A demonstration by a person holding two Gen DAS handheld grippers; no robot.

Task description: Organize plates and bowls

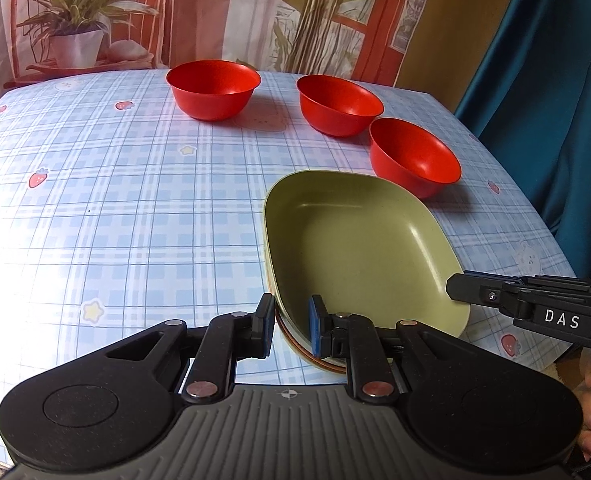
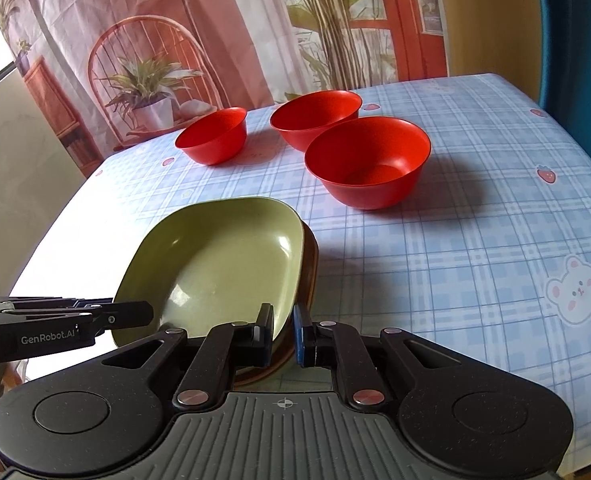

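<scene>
Between both grippers' nearly closed fingers (image 1: 319, 328), the near rim of stacked square plates (image 1: 359, 240), olive-green on top, is pinched.

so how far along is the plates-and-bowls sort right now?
Done: the plates are already stacked, green plate on top, brown rims showing beneath. In hand: the left gripper and right gripper each clamp the near rim of that plate stack, one on either side. Left: the three red bowls sit apart on the tablecloth, unnested.
</scene>
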